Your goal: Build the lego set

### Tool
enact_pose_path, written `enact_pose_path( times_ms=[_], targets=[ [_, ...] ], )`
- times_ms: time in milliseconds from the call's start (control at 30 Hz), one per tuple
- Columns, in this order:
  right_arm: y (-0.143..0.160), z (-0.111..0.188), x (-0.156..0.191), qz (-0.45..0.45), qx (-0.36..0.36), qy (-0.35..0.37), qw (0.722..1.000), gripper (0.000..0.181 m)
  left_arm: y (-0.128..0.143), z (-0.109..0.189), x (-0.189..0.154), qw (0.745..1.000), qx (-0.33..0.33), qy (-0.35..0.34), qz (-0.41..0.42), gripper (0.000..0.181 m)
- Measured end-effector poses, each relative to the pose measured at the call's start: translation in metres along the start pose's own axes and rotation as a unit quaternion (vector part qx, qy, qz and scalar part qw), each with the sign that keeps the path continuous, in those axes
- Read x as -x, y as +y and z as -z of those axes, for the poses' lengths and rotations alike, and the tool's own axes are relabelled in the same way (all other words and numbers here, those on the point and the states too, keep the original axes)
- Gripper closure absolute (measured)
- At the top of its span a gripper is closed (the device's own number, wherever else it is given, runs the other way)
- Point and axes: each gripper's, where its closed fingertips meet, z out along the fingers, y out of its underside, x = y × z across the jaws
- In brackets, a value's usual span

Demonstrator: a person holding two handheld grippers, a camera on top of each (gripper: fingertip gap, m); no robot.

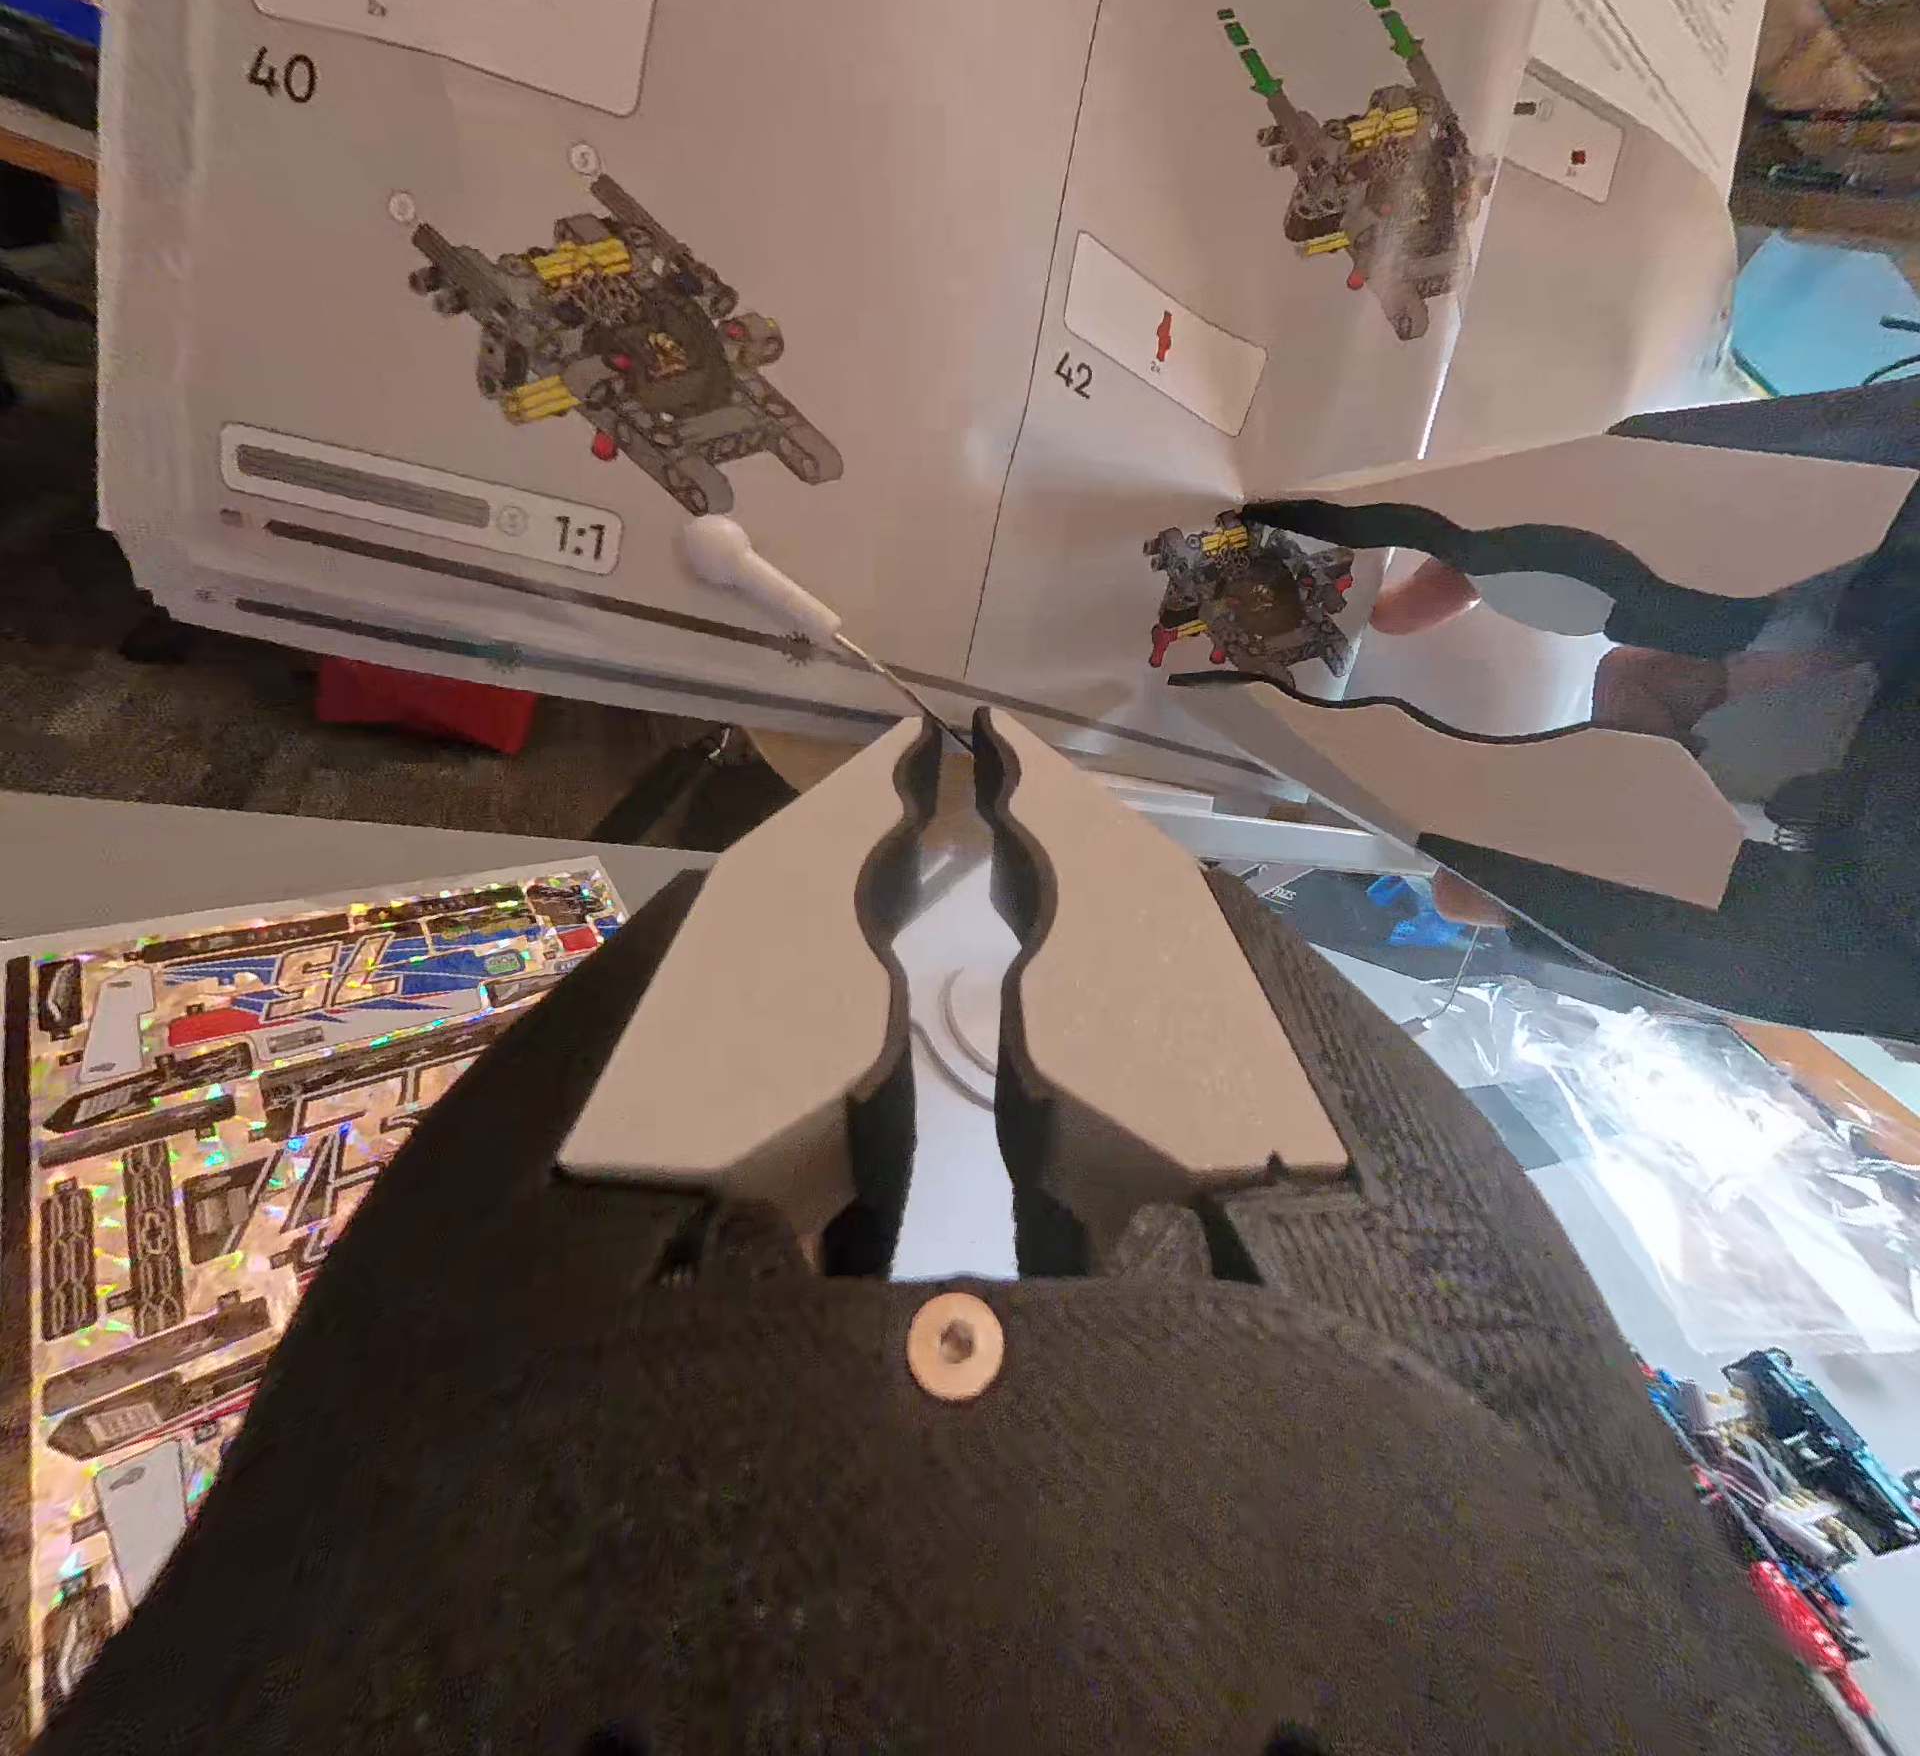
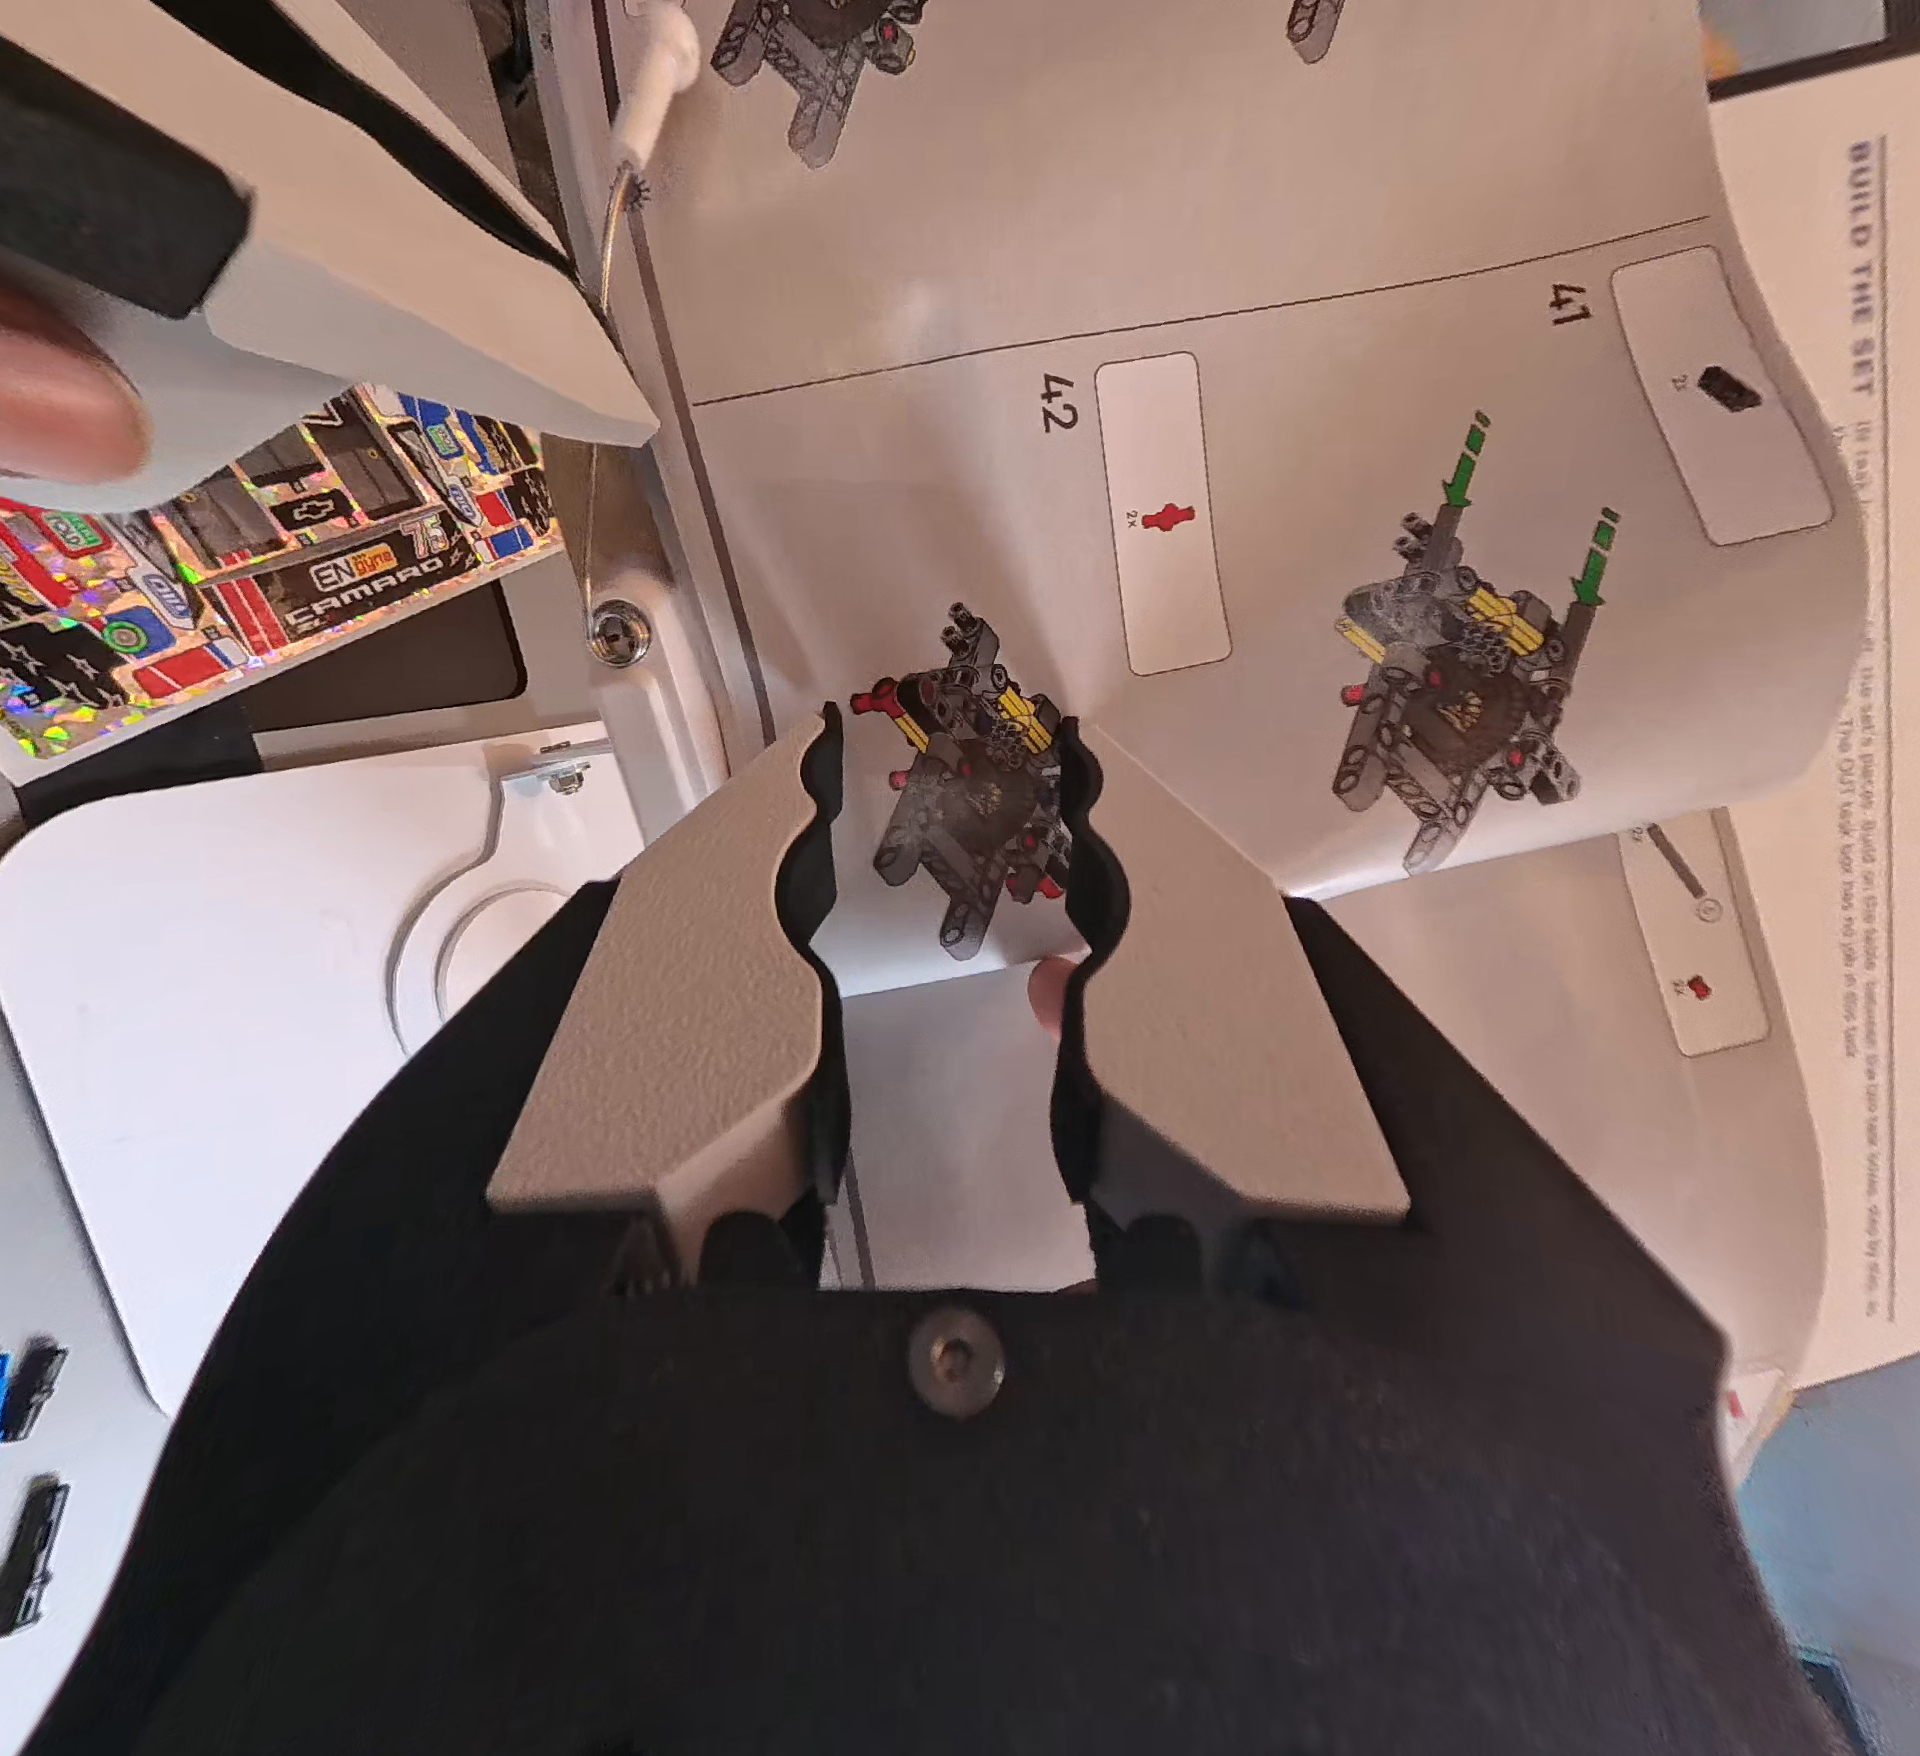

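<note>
Close ahead of both cameras, an open instruction booklet [image 1: 852, 231] stands propped upright, its pages showing drawn build steps. Left gripper [image 1: 954, 732]: its grey fingers [image 1: 831, 875] are nearly pressed together, leaving only a thin slit, with a thin wire at the tips; whether they pinch it cannot be told. Right gripper [image 2: 948, 740]: its fingers [image 2: 707, 958] are spread apart, straddling the lower edge of the right-hand page, and contact with the paper is unclear. It reaches in sideways from the right in the left wrist view. A glittering sticker sheet [image 1: 187, 1083] lies flat on the table below the left gripper.
</note>
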Motion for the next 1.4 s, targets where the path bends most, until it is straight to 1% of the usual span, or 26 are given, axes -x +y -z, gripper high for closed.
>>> enact_pose_path(
  times_ms=[133,233,300,367,433,467,500,567,633,667,800,933,1067,1100,1133,1200,1233,1267,1300,1400],
  targets=[
    [0.0,0.0,0.002,0.006,0.002,-0.003,1.0,0.14,0.002,0.001,-0.001,1.0,-0.017,-0.01,-0.019,0.177],
    [-0.003,0.005,0.004,-0.019,-0.008,-0.028,0.999,0.136,0.004,0.0,0.0,0.998,-0.014,-0.023,-0.064,0.176],
    [-0.01,0.015,-0.003,-0.062,-0.034,-0.039,0.997,0.135,0.005,-0.002,0.001,0.999,-0.002,-0.018,-0.052,0.175],
    [-0.016,0.031,-0.03,-0.135,-0.078,-0.017,0.988,0.135,0.006,-0.002,0.001,0.998,0.006,-0.015,-0.062,0.176],
    [-0.005,0.043,-0.06,-0.218,-0.09,0.014,0.972,0.135,0.005,-0.002,0.0,0.996,0.008,-0.016,-0.088,0.176],
    [0.006,0.042,-0.066,-0.245,-0.075,0.013,0.967,0.132,0.004,-0.002,0.0,0.995,0.009,-0.016,-0.096,0.176],
    [0.018,0.037,-0.064,-0.257,-0.052,0.002,0.965,0.128,0.003,-0.002,-0.001,0.994,0.009,-0.018,-0.103,0.177],
    [0.031,0.026,-0.048,-0.246,-0.02,-0.021,0.969,0.125,0.001,-0.001,-0.004,0.991,0.005,-0.029,-0.133,0.177],
    [0.026,0.02,-0.035,-0.21,-0.024,-0.023,0.977,0.131,-0.001,0.0,-0.006,0.985,0.002,-0.04,-0.168,0.177],
    [0.024,0.017,-0.03,-0.2,-0.02,-0.02,0.979,0.13,-0.002,0.0,-0.006,0.984,0.002,-0.041,-0.174,0.177],
    [0.021,0.013,-0.028,-0.192,-0.015,-0.007,0.981,0.13,0.0,0.002,-0.004,0.985,-0.007,-0.018,-0.172,0.177],
    [0.021,0.013,-0.028,-0.185,-0.012,-0.005,0.983,0.131,-0.003,0.003,-0.007,0.97,-0.024,-0.013,-0.24,0.178],
    [0.021,0.013,-0.028,-0.183,-0.013,-0.004,0.983,0.131,-0.005,0.002,-0.011,0.959,-0.034,-0.013,-0.283,0.18],
    [0.021,0.013,-0.028,-0.182,-0.013,-0.004,0.983,0.131,-0.005,0.002,-0.01,0.961,-0.033,-0.012,-0.273,0.18],
    [0.021,0.013,-0.028,-0.18,-0.014,-0.004,0.984,0.131,-0.003,0.003,-0.008,0.972,-0.027,-0.006,-0.232,0.18],
    [0.022,0.013,-0.028,-0.178,-0.014,-0.002,0.984,0.131,0.002,0.004,-0.002,0.994,-0.015,0.014,-0.11,0.179],
    [0.022,0.013,-0.028,-0.178,-0.014,-0.002,0.984,0.131,0.004,0.006,-0.001,0.997,-0.018,0.022,-0.071,0.18],
    [0.022,0.013,-0.028,-0.178,-0.014,-0.002,0.984,0.131,0.005,0.008,-0.001,0.997,-0.025,0.024,-0.063,0.18],
    [0.022,0.013,-0.028,-0.177,-0.014,-0.001,0.984,0.131,0.004,0.008,-0.002,0.996,-0.031,0.021,-0.075,0.18],
    [0.022,0.013,-0.028,-0.174,-0.014,-0.001,0.985,0.131,0.0,0.007,-0.006,0.99,-0.033,0.011,-0.138,0.18]
  ],
)
